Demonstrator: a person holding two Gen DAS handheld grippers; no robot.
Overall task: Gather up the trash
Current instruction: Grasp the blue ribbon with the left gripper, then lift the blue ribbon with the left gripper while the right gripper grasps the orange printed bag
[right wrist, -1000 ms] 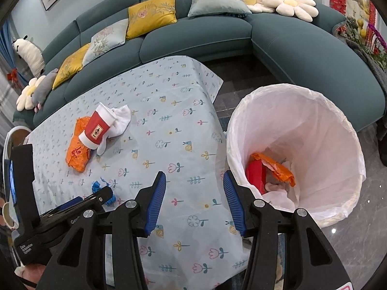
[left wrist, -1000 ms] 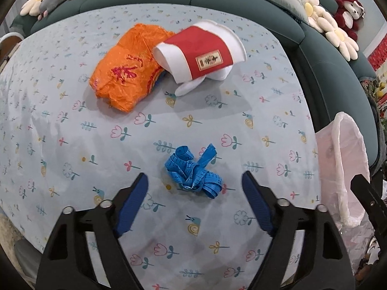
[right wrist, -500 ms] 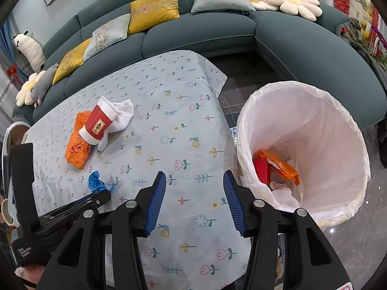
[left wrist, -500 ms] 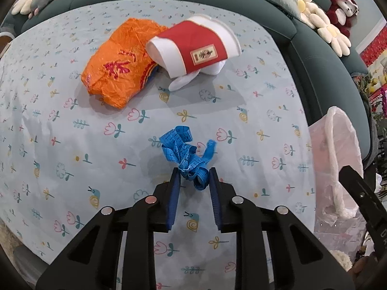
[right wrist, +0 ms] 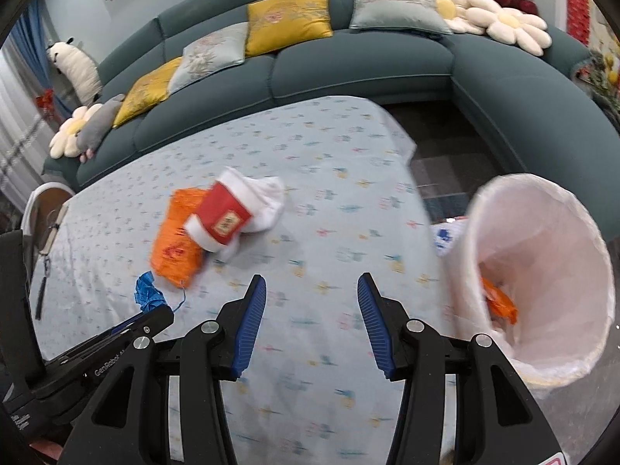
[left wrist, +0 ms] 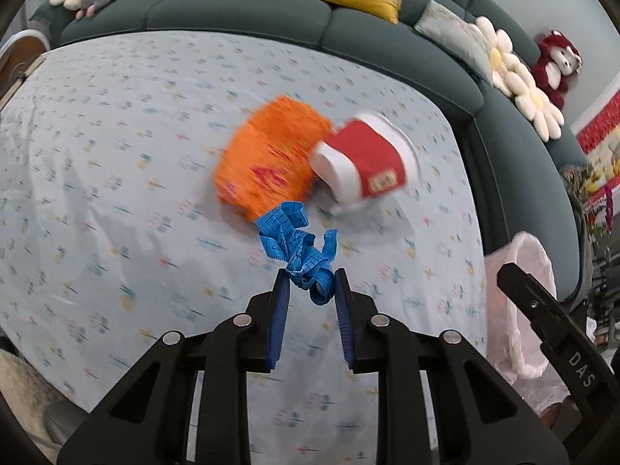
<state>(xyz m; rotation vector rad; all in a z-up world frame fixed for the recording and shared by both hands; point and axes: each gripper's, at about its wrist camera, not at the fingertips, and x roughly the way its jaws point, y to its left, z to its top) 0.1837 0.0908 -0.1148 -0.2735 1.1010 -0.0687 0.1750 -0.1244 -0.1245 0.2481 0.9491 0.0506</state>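
Note:
My left gripper point(left wrist: 310, 283) is shut on a crumpled blue measuring tape point(left wrist: 296, 246) and holds it above the floral tablecloth point(left wrist: 116, 155); the tape also shows in the right wrist view point(right wrist: 147, 290). An orange wrapper point(left wrist: 267, 162) and a red and white paper cup point(left wrist: 364, 162) lie on the table behind it, with a white tissue point(right wrist: 263, 197) under the cup. My right gripper point(right wrist: 312, 310) is open and empty over the table's near edge. A bin lined with a white bag point(right wrist: 542, 271) stands to the right, holding orange trash point(right wrist: 500, 302).
A dark teal sofa point(right wrist: 348, 62) with yellow and grey cushions curves round the table's far side. Flower cushions point(right wrist: 496, 19) and a red plush toy point(left wrist: 554, 62) lie on it. The bin's bag also shows in the left wrist view point(left wrist: 519, 294).
My left gripper closed on the blue tape and lifted it off the table. The right gripper stayed open and swung a little, so the bin sits further right in view.

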